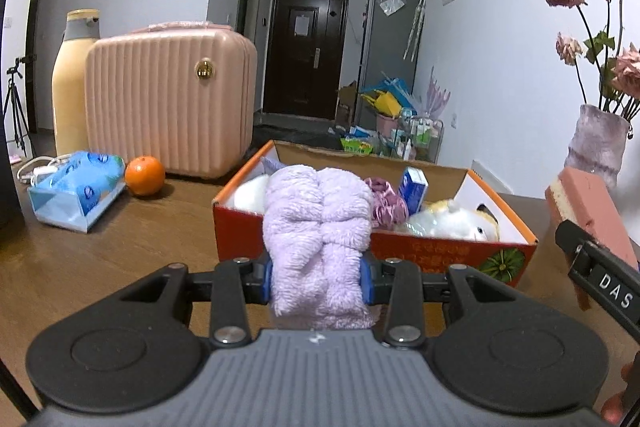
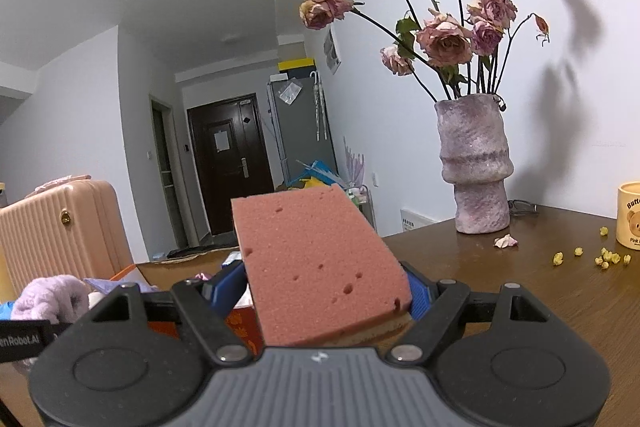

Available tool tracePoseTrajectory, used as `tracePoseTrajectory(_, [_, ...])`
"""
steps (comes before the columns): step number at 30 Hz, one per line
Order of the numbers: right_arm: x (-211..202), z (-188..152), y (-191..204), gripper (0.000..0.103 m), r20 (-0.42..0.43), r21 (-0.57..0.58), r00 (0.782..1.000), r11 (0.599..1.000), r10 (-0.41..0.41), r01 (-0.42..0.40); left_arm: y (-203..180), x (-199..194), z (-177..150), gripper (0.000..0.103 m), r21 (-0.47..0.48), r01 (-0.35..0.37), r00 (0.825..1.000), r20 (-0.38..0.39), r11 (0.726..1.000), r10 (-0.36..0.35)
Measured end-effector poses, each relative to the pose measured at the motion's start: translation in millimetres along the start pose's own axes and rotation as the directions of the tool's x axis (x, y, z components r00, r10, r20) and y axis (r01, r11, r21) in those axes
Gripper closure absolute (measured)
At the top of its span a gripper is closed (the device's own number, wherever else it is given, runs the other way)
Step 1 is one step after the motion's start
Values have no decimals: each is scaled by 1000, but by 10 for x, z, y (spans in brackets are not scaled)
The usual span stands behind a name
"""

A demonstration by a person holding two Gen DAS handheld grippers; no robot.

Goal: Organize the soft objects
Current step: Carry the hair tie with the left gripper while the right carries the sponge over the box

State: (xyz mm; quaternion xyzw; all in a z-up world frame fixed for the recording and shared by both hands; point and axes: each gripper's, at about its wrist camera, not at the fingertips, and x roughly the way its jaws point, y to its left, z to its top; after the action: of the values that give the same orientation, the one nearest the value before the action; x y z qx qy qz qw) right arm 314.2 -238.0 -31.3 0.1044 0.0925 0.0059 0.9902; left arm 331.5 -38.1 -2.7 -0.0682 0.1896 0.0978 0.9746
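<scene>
My left gripper [image 1: 319, 281] is shut on a fluffy lilac towel [image 1: 318, 227], held just in front of the near wall of an orange cardboard box [image 1: 420, 251]. Inside the box lie a white plush toy [image 1: 448, 223], a mauve satin scrunchie [image 1: 386, 201] and a small blue carton [image 1: 414, 187]. My right gripper [image 2: 328, 287] is shut on a pink sponge [image 2: 316, 263] with a yellow underside, raised above the table right of the box. That sponge [image 1: 592, 211] also shows at the right edge of the left wrist view, and the towel [image 2: 52, 297] at the lower left of the right wrist view.
On the wooden table [image 1: 120, 247] stand a pink ribbed case [image 1: 168, 103], a tall cream bottle [image 1: 72, 83], a blue tissue pack [image 1: 80, 187] and an orange [image 1: 145, 175]. A mauve vase of dried roses [image 2: 476, 167], a bear mug [image 2: 630, 215] and scattered yellow bits [image 2: 600, 259] sit to the right.
</scene>
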Motion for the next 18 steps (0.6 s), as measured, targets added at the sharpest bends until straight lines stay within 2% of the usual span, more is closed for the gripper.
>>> tracePoseTrajectory(10, [75, -28, 208, 23, 42, -19, 999, 1000, -5, 6, -6, 140, 150, 64, 25, 19, 998, 61, 1000, -20])
tracePoseTrajectory(18, [297, -14, 331, 23, 53, -35, 999, 999, 2, -1, 58, 386, 299, 64, 2, 11, 996, 83, 1000, -11])
